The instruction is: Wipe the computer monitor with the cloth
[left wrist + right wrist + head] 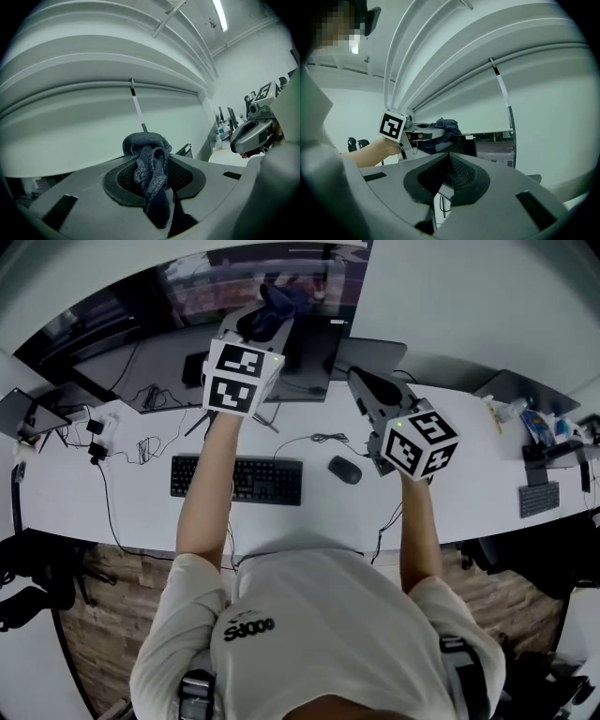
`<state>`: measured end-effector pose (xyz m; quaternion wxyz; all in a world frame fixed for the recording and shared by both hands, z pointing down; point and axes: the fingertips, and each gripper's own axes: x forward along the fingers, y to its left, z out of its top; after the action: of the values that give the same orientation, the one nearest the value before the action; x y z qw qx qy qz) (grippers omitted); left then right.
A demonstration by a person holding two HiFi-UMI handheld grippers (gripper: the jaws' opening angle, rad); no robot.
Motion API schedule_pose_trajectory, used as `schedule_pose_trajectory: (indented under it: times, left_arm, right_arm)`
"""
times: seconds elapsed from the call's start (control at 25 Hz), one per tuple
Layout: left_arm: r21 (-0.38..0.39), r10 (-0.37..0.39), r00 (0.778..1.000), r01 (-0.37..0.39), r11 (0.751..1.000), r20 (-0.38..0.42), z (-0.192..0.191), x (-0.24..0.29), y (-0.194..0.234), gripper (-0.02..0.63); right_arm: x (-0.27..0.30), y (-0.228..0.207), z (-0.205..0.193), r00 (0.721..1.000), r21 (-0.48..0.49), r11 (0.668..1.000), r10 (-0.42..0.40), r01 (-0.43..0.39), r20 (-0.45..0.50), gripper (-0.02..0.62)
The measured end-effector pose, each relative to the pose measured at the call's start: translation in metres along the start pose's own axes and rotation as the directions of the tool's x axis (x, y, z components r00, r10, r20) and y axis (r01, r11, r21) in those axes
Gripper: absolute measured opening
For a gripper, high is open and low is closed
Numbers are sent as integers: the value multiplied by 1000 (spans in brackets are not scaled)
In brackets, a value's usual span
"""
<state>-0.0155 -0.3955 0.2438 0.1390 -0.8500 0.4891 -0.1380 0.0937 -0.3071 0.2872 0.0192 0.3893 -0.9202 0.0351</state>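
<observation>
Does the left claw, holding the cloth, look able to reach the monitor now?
Probably yes: the left claw holds the cloth right by the monitor's top edge, and nothing visible stands between them.

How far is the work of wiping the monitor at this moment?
Done: the left gripper holds the cloth in its jaws. In hand: the cloth sits at the top edge of the monitor. Left: wiping the screen itself, as far as I can tell. The right gripper is shut, empty.

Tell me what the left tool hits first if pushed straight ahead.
Probably the white wall: the left tool, shut on the cloth, seems to point just over the monitor's top edge, though depth is unclear.
</observation>
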Motion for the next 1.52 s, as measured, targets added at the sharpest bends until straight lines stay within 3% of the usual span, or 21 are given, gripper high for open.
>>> schedule_pose_trajectory:
  times: [0.24, 0.48, 0.76, 1.52]
  left_arm:
    - [-15, 19, 1000, -19, 1000, -2, -17, -24, 38, 133]
    - [-31, 38, 999, -38, 999, 3, -34, -49, 75, 133]
    - [-44, 86, 996, -86, 995, 0, -62, -92, 127, 133]
    - [-51, 179, 983, -181, 982, -42, -135, -207, 276, 133]
  right_arm:
    - [23, 33, 2, 1000, 5, 1000, -3, 3, -11, 5]
    - [49, 70, 3, 999, -40, 998, 48, -49, -16, 5]
    - [101, 108, 8, 998, -8, 998, 61, -61, -13, 5]
    - [216, 267, 7, 982, -47, 982, 186, -185, 19, 5]
